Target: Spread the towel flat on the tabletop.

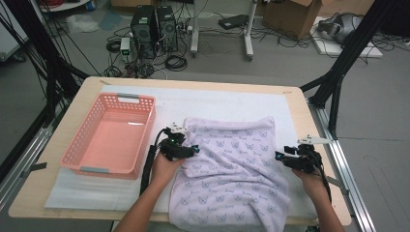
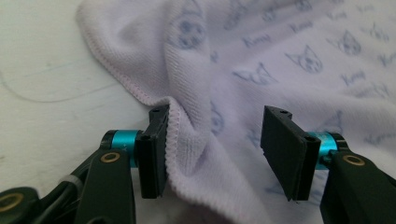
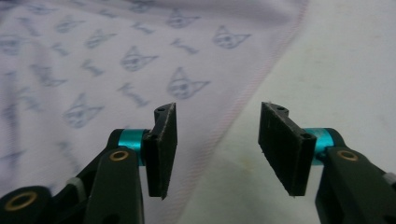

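Observation:
A pale lilac towel (image 1: 232,164) printed with small cat faces lies rumpled on the white mat (image 1: 217,101), its near end hanging over the table's front edge. My left gripper (image 1: 193,150) is at the towel's left edge, open. In the left gripper view a raised fold of the towel (image 2: 261,56) stands between the jaws of that gripper (image 2: 217,149), brushing the left pad while the right pad stays apart from it. My right gripper (image 1: 280,157) is at the towel's right edge. In the right gripper view it (image 3: 217,144) is open above the hem of the towel (image 3: 116,60), with nothing gripped.
A pink plastic basket (image 1: 129,98) with nothing in it sits on the mat to the left of the towel. Bare wooden table (image 1: 62,140) frames the mat. Black frame posts, computers and cables stand on the floor beyond the table's far edge.

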Motion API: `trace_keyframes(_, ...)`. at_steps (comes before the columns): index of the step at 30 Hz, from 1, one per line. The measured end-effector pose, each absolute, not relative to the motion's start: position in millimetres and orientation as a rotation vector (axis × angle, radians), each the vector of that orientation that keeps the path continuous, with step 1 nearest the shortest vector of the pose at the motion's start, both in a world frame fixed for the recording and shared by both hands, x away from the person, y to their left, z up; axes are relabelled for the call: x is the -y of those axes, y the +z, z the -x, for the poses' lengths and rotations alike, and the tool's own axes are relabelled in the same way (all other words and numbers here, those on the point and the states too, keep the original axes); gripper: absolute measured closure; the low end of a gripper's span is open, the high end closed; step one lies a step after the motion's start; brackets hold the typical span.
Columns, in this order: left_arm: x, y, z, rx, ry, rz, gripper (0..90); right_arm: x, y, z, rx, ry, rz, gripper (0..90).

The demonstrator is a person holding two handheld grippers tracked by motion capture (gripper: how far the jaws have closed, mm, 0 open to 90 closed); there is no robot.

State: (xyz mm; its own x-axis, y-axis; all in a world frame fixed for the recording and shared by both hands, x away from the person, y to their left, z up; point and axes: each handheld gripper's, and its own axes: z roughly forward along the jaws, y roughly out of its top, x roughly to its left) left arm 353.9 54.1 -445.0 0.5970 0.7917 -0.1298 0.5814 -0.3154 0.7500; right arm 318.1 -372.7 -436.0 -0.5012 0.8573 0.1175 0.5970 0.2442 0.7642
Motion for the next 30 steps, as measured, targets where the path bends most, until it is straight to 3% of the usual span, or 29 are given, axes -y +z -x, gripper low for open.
trace_keyframes(3, -43.9, -444.2, -346.4, -1.031, 0.418, -2.098, 51.1, 366.7, -441.1, -306.8, -2.242, 1.199, -1.279, 44.0)
trace_keyframes(4, -43.2, -443.7, -345.7, -1.033, 0.407, -2.09, 58.3, 362.7, -444.2, -304.6, -2.268, 1.175, -1.26, 44.0)
trace_keyframes(5, -43.2, -443.5, -345.7, -1.025, 0.397, -2.091, 71.1, 356.6, -449.0, -303.0, -2.303, 1.111, -1.229, 43.7)
trace_keyframes(6, -42.4, -443.5, -346.1, -1.026, 0.384, -2.085, 76.2, 352.7, -450.8, -301.1, -2.303, 1.071, -1.2, 44.7)
trace_keyframes(7, -43.4, -442.7, -348.0, -1.026, 0.37, -2.085, 79.3, 349.7, -450.3, -300.3, -2.296, 1.056, -1.168, 52.5)
trace_keyframes(8, -45.3, -442.2, -352.0, -1.042, 0.346, -2.071, 80.9, 349.0, -448.3, -301.6, -2.32, 1.057, -1.175, 65.8)
trace_keyframes(9, -48.1, -442.0, -356.6, -1.068, 0.346, -2.043, 81.6, 348.6, -445.9, -304.7, -2.355, 1.064, -1.16, 84.6)
trace_keyframes(13, -65.0, -439.5, -380.6, -1.215, 0.385, -1.901, 82.8, 345.4, -443.8, -321.5, -2.325, 0.995, -1.169, 85.7)
trace_keyframes(16, -78.4, -444.9, -390.9, -1.265, 0.395, -1.771, 82.8, 352.4, -446.0, -336.9, -2.225, 0.979, -1.227, 85.8)
trace_keyframes(20, -73.0, -448.6, -390.4, -1.234, 0.386, -1.782, 81.8, 359.3, -446.9, -349.5, -2.094, 1.011, -1.304, 85.7)
trace_keyframes(22, -69.8, -442.4, -386.3, -1.201, 0.411, -1.752, 72.9, 359.3, -445.1, -349.6, -2.056, 1.031, -1.319, 84.3)
trace_keyframes(23, -69.6, -438.3, -383.6, -1.191, 0.408, -1.733, 62.2, 360.1, -443.7, -348.4, -2.053, 1.033, -1.317, 79.3)
trace_keyframes(24, -69.5, -434.6, -380.6, -1.17, 0.397, -1.722, 57.3, 361.2, -442.3, -347.0, -2.049, 1.035, -1.323, 71.1)
trace_keyframes(26, -68.6, -428.2, -373.4, -1.122, 0.392, -1.735, 52.9, 365.4, -437.9, -342.5, -2.03, 1.065, -1.352, 63.2)
trace_keyframes(30, -73.2, -419.3, -356.3, -1.072, 0.383, -1.72, 47.1, 377.7, -429.4, -327.8, -2.003, 1.218, -1.399, 59.9)
